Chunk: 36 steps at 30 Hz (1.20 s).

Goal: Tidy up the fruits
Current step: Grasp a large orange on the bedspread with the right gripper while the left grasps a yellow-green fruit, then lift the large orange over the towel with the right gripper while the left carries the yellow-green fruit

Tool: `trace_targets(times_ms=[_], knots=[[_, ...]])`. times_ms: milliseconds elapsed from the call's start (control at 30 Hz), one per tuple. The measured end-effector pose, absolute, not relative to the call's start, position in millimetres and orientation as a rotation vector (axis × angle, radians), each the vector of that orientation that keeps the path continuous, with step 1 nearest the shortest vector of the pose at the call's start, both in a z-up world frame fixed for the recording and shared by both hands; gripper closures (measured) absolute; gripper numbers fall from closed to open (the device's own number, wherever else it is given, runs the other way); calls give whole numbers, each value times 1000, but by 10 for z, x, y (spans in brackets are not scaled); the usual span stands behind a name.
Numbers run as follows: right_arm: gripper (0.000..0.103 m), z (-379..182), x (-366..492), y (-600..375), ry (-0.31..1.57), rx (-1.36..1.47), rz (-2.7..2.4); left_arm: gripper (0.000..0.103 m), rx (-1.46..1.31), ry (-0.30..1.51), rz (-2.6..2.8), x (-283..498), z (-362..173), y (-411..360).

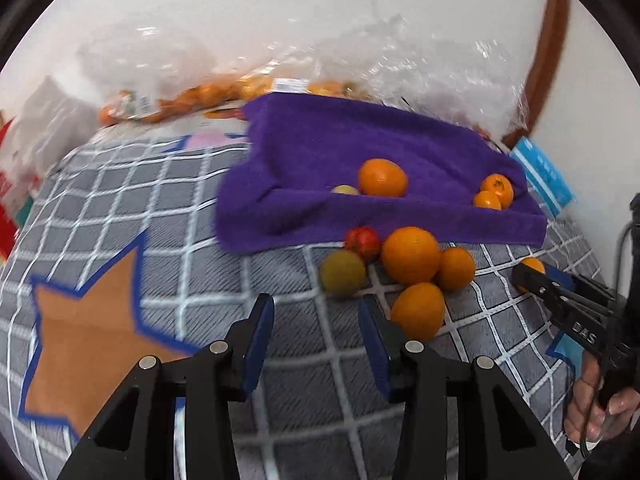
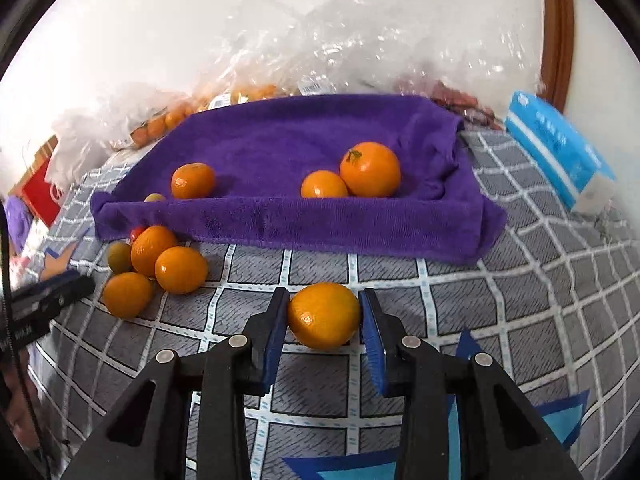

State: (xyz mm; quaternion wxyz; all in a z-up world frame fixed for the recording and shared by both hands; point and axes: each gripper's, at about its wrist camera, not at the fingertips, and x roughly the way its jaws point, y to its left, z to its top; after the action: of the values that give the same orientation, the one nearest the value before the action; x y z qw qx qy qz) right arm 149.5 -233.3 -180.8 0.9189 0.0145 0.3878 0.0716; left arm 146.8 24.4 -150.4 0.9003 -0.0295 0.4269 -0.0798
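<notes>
A purple towel (image 1: 320, 148) (image 2: 296, 144) lies on the checked bedcover and holds three oranges (image 2: 370, 169) and a small yellow-green fruit (image 1: 345, 189). In front of it sits a loose pile: several oranges (image 1: 410, 255) (image 2: 181, 269), a green fruit (image 1: 343, 272) and a red one (image 1: 363, 239). My left gripper (image 1: 316, 318) is open and empty, just short of that pile. My right gripper (image 2: 324, 312) is open with its jaws on either side of a lone orange (image 2: 323, 315) on the cover, with slight gaps. The right gripper also shows in the left wrist view (image 1: 536, 276).
Clear plastic bags with more oranges (image 1: 192, 100) (image 2: 168, 120) lie against the white wall behind the towel. A blue-and-white tissue pack (image 2: 560, 148) sits at the right. A wooden frame (image 2: 556, 28) stands at the far right. The other gripper shows at the left edge (image 2: 44, 296).
</notes>
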Motion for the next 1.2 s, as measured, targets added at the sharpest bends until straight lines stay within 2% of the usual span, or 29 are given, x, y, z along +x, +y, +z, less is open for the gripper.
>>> trace_targets(times_ms=[233, 467, 1033, 1200], knots=[[67, -1821, 1469, -2296, 794, 4, 163, 62, -85, 896, -245, 1614, -1562, 172], [67, -1833, 1492, -2289, 801, 6, 172, 77, -42, 886, -211, 1704, -1609, 84], [67, -1885, 1568, -2302, 844, 9, 161, 78, 73, 886, -162, 1683, -1610, -90], [67, -1869, 1524, -2170, 831, -93, 137, 77, 67, 888, -166, 1687, -1601, -88]])
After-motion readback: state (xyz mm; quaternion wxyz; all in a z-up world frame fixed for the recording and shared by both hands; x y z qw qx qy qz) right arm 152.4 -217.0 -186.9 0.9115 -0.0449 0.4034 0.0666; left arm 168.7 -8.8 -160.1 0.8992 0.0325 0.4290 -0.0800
